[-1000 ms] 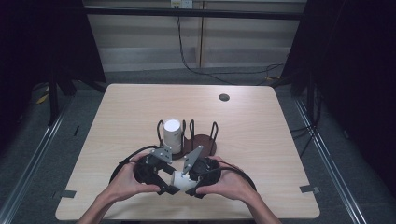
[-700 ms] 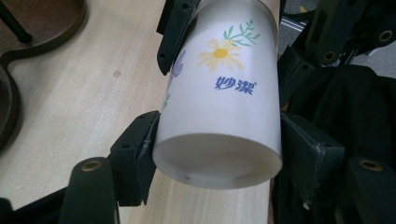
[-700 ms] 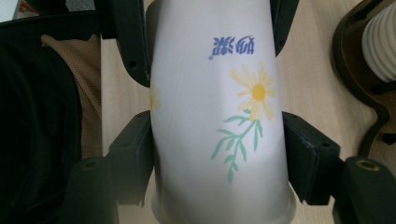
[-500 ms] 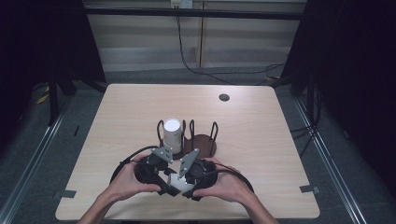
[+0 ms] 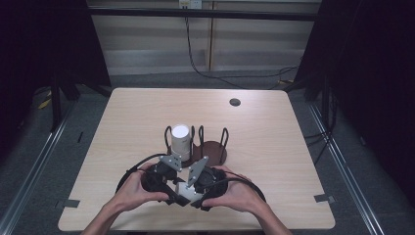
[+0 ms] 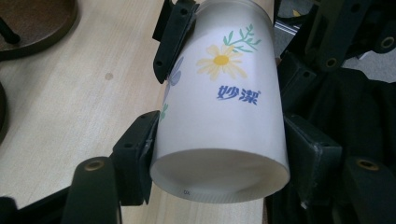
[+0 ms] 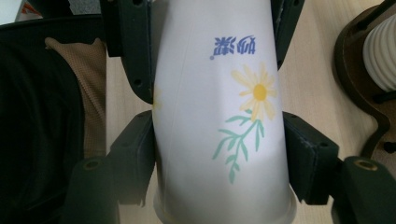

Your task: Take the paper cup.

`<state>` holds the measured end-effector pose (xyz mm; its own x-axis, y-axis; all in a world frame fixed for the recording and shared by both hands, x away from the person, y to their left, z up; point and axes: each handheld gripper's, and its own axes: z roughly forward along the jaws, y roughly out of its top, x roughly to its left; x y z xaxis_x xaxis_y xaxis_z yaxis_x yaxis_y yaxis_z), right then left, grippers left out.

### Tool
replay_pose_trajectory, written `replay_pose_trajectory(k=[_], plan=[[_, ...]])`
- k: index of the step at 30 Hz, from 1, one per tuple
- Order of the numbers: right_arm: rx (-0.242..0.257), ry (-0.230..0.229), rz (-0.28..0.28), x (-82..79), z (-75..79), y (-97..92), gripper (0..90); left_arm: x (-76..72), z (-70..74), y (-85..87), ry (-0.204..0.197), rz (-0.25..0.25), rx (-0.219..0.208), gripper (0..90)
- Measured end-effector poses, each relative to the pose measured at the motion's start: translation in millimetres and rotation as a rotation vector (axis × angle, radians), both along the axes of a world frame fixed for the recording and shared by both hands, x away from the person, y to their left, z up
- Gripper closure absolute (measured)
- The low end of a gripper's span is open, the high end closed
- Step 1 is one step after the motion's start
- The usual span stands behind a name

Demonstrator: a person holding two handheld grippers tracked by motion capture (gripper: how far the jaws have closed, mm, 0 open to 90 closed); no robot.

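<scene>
Wooden table (image 5: 274,132) in a dark room: paper cup (image 5: 182,189) at 6 o'clock, held off its near edge.
Left tongs (image 6: 219,154) and right tongs (image 7: 219,154) both clamp the cup from opposite ends; brown rack (image 5: 213,149) stands at 12 o'clock, just beyond.

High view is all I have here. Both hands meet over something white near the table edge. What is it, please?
Observer: A white paper cup lying on its side, printed with a yellow daisy and blue writing.
Operator: Which gripper holds it?
Observer: Both. The left gripper has its fingers pressed on the cup near its base, and the right gripper clamps it near the rim.
Operator: Is the other cup in the rack the same?
Observer: The right gripper view shows a ribbed white cup standing on the brown rack; no print is visible.
</scene>
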<state>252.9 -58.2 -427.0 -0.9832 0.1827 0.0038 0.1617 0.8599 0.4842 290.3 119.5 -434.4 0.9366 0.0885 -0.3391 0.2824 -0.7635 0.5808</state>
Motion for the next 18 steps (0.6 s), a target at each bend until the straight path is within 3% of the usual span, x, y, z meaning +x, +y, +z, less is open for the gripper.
replay_pose_trajectory(k=[10, 18], plan=[[0.009, 0.019, 0.014, 1.2, -0.6, -1.6, 30.5, -1.5, 1.5, -0.4, -0.007, -0.002, 0.004, 36.9], [0.062, -0.003, -0.024, 4.1, -2.3, -8.2, 18.0, -1.2, 1.7, 1.4, -0.019, 0.008, -0.009, 36.9]])
